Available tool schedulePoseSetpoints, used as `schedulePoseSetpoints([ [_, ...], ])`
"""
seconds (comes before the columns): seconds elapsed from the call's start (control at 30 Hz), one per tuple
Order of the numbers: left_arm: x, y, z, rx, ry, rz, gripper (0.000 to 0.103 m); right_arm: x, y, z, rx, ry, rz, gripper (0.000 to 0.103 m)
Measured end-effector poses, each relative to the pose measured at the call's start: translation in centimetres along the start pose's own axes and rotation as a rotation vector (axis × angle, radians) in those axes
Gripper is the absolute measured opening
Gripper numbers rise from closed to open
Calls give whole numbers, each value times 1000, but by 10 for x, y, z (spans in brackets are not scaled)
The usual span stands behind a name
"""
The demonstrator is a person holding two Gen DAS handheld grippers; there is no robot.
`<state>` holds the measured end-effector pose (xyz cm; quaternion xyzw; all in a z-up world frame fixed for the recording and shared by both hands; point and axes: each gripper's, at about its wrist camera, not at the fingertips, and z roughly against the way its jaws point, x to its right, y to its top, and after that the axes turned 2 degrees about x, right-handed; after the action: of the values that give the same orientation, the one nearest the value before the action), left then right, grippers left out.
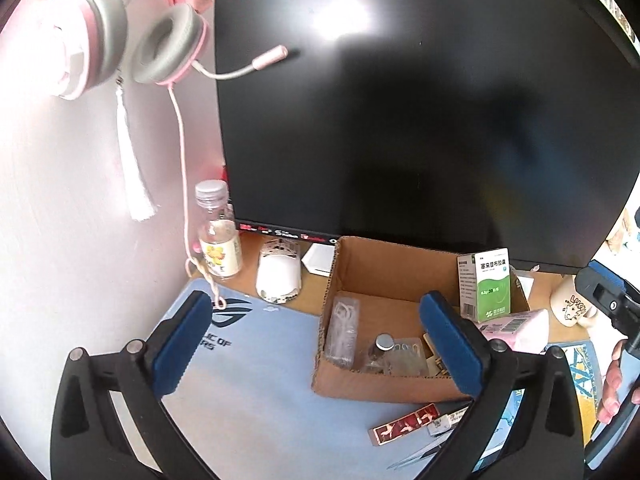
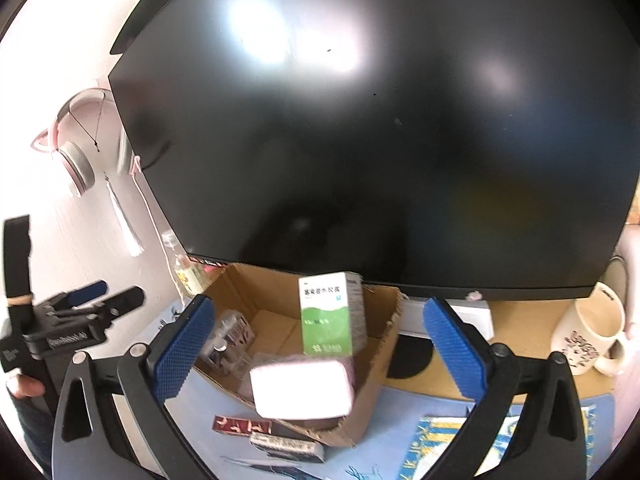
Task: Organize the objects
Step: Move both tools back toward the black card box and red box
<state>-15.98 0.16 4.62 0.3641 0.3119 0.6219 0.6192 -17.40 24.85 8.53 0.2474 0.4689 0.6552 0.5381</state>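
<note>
An open cardboard box (image 1: 384,386) sits on the blue desk mat under the monitor. A green-and-white medicine carton (image 1: 488,284) stands upright in its far right corner, and a pink pack (image 1: 516,328) rests on its right rim. A clear packet of white cord (image 1: 342,328) and a small silver-capped bottle (image 1: 382,346) lie inside. My left gripper (image 1: 318,300) hangs open before the box, holding nothing. In the right wrist view the right gripper (image 2: 319,304) is open and empty, back from the medicine carton (image 2: 328,316) and the pink pack (image 2: 302,388).
A black monitor (image 1: 400,120) fills the back. A pink headset (image 1: 120,40) hangs on the wall at left. A clear bottle (image 1: 218,240) and white mouse (image 1: 278,276) stand left of the box; a mug (image 2: 588,332) stands right. A red strip (image 1: 404,424) lies before the box.
</note>
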Motion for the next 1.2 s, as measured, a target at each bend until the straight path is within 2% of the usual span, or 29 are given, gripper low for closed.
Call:
schedulePoseSetpoints([
  [0.17,-1,-2,17,9,6,4,103,0,-3,11,-6,10,-3,103],
  [0.5,3,-13,41,40,13,-58,103,-18,-12,30,0,2,69,103],
  [0.6,0,-19,47,43,17,-49,103,-21,-18,34,-3,-5,82,103],
  [0.9,-2,-46,26,-23,-15,-16,103,-32,-46,35,-33,-18,130,103],
  [1.07,4,-57,17,-47,-22,-40,103,-43,-61,36,-72,51,139,103],
  [1.2,7,-64,10,-70,-29,-50,103,-53,-75,33,-81,39,177,103],
])
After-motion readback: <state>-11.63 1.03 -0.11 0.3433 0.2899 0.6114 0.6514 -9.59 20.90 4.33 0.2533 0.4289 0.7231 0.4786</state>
